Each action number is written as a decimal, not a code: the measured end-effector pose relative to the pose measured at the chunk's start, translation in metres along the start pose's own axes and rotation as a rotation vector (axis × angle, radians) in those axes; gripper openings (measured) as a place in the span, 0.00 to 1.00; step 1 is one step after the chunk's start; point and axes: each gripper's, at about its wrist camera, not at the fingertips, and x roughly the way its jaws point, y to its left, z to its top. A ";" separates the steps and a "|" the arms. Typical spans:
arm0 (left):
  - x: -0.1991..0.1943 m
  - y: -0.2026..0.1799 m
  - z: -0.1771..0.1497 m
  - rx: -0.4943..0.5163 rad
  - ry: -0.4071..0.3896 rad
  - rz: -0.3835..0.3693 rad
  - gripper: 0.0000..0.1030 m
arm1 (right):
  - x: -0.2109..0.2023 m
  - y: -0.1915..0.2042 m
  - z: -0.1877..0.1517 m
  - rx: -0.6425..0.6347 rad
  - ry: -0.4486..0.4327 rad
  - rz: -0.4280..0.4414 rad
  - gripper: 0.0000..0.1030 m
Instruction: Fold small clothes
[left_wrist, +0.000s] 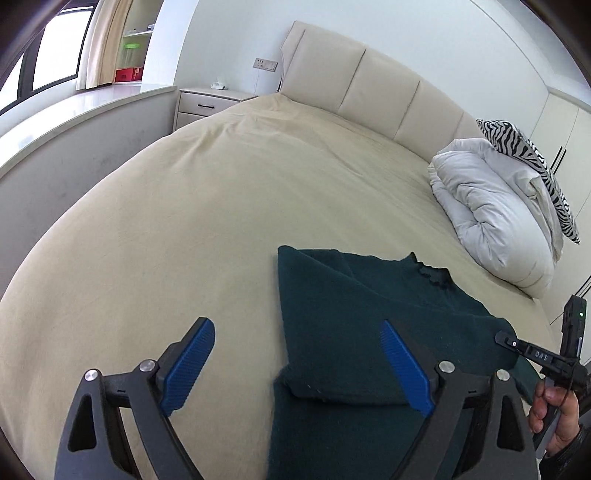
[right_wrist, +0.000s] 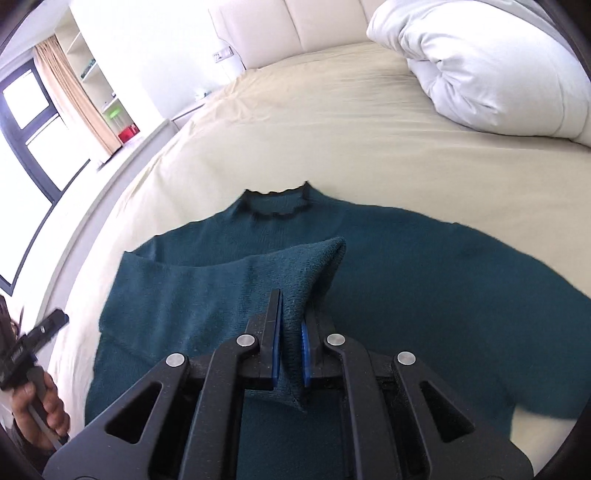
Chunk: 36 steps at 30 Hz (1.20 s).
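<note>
A dark teal knit sweater (right_wrist: 424, 273) lies flat on the beige bed, its frilled collar (right_wrist: 277, 201) pointing toward the headboard. Its left sleeve (right_wrist: 207, 291) is folded across the body. My right gripper (right_wrist: 290, 314) is shut on the cuff end of that sleeve and holds it raised a little over the sweater's middle. My left gripper (left_wrist: 297, 347) is open and empty, hovering above the sweater's (left_wrist: 354, 314) left edge, with one blue pad (left_wrist: 188, 365) over the bedsheet and the other over the sweater. The right gripper's tip (left_wrist: 532, 350) shows at the far right of the left wrist view.
The beige bedsheet (left_wrist: 184, 206) spreads wide to the left and ahead. A white folded duvet (left_wrist: 491, 210) and a zebra-print pillow (left_wrist: 532, 162) sit at the right by the padded headboard (left_wrist: 369, 81). A nightstand (left_wrist: 207, 105) and window ledge (left_wrist: 74, 110) lie beyond the bed's left side.
</note>
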 end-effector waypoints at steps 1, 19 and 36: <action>0.012 0.000 0.005 0.012 0.022 0.019 0.86 | 0.005 -0.004 0.000 0.002 0.009 -0.007 0.07; 0.102 -0.013 0.035 0.156 0.159 0.156 0.07 | 0.027 0.001 -0.013 -0.054 -0.008 0.073 0.07; 0.098 0.009 0.029 0.165 0.123 0.158 0.08 | 0.051 -0.034 -0.015 0.119 0.060 0.063 0.07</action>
